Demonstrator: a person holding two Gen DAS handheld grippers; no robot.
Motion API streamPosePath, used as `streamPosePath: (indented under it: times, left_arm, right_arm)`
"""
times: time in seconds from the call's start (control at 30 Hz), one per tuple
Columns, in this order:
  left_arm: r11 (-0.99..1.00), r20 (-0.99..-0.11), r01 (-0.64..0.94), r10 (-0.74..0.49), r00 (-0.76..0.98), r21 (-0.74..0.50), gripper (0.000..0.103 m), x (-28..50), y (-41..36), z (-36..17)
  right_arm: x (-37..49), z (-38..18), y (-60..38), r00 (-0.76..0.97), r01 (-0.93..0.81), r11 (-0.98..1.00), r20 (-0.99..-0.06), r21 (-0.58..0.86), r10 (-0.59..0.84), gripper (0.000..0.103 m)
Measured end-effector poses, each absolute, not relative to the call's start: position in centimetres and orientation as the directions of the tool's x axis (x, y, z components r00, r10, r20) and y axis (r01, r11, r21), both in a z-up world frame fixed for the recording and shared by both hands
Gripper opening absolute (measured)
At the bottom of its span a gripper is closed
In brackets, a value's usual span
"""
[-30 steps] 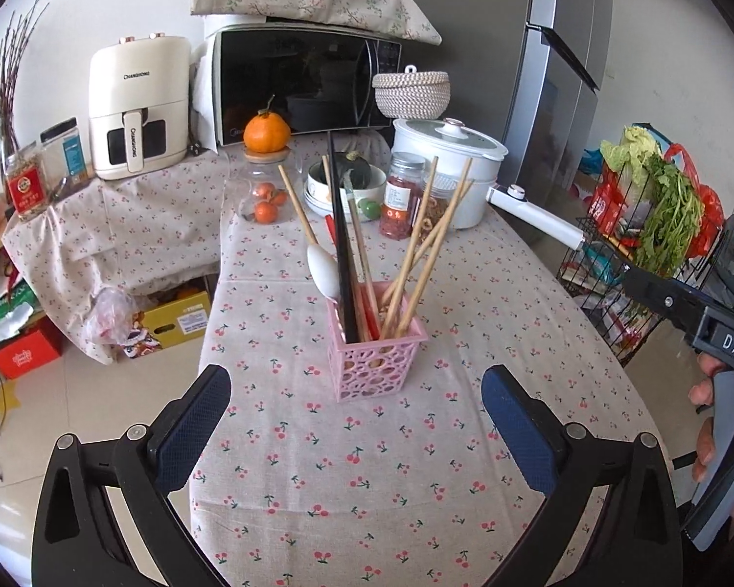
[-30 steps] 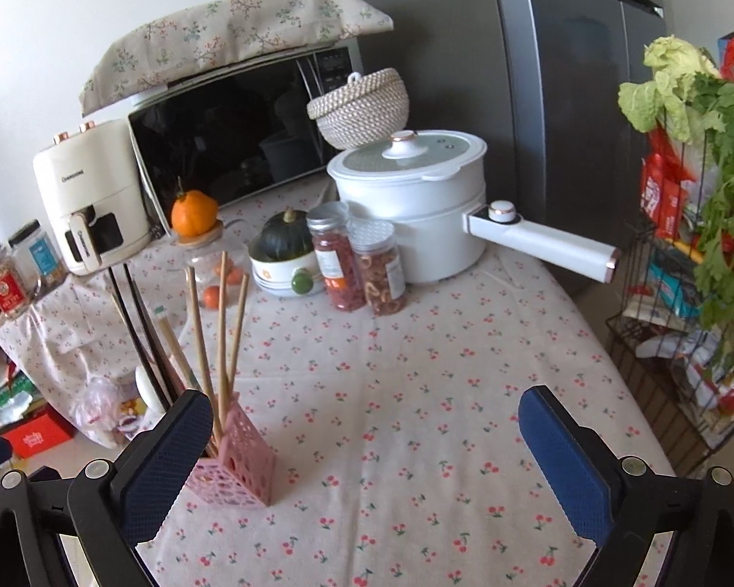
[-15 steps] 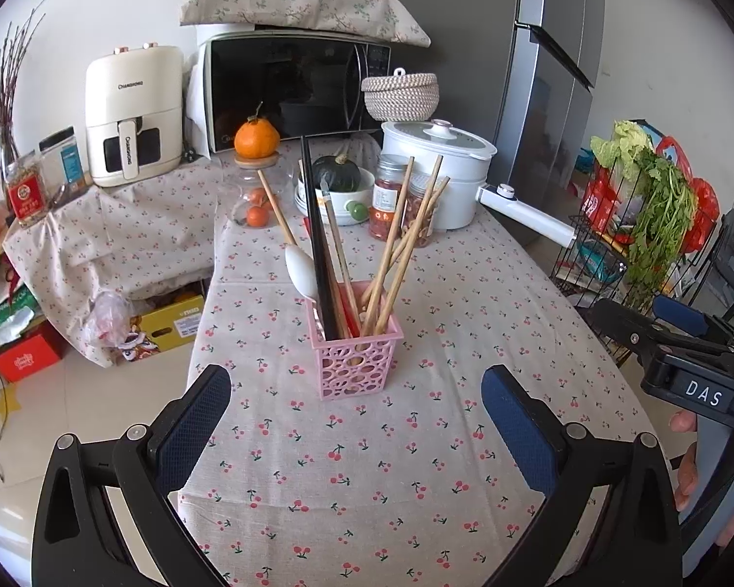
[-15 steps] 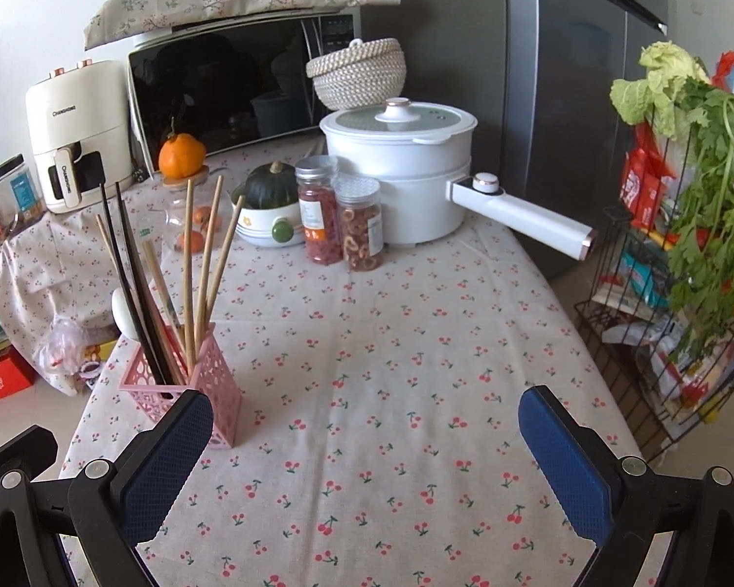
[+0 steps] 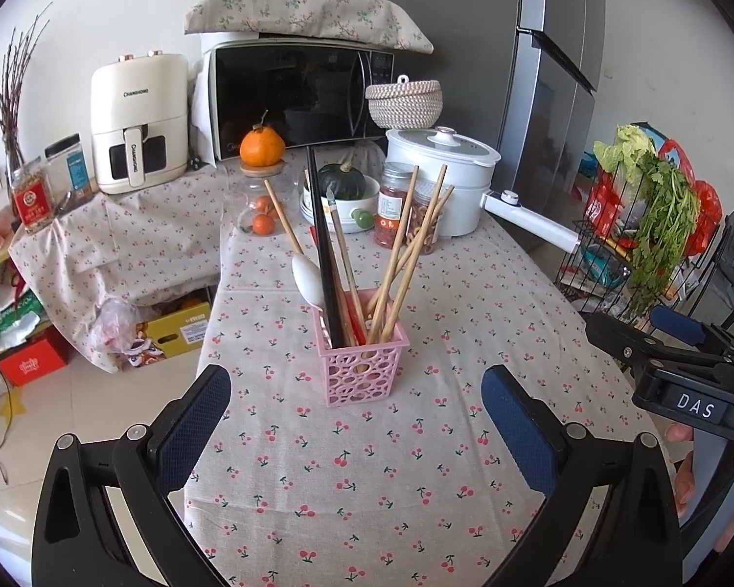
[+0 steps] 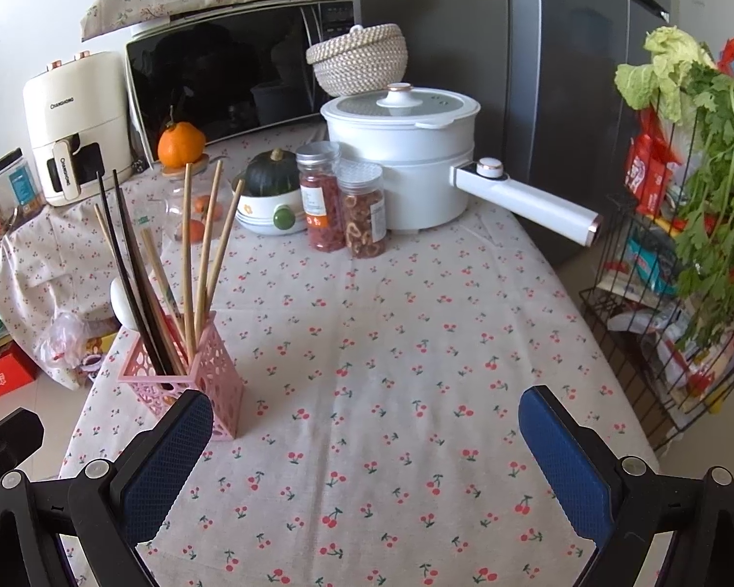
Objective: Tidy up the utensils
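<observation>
A pink openwork utensil holder stands on the cherry-print tablecloth. It holds wooden chopsticks, black chopsticks and a white spoon. It also shows at the left of the right wrist view. My left gripper is open and empty, short of the holder. My right gripper is open and empty over bare cloth, to the right of the holder. Its body shows in the left wrist view.
At the table's far end stand a white electric pot with a long handle, two spice jars, a bowl with a green squash and a glass jar topped by an orange. A microwave and air fryer stand behind. A wire rack with greens is right of the table.
Both grippers have drawn back from the holder and risen a little; the holder looks farther away. Both stay open and empty.
</observation>
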State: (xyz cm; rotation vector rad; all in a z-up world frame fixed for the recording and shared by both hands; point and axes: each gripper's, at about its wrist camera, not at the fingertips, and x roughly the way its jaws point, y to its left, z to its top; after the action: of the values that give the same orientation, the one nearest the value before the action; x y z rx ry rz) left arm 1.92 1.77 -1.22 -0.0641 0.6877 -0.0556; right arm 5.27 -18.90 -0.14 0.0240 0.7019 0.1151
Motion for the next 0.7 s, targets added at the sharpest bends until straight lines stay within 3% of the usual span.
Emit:
streamPosePath:
  times: [0.7]
  left_arm:
    - [0.997, -0.618, 0.028, -0.063, 0.783, -0.066, 0.103, 1.72, 1.71, -0.90]
  right_arm:
    - [5.29, -0.02, -18.85, 0.764, -0.089, 0.994, -0.635, 0.068, 0.112, 0.103]
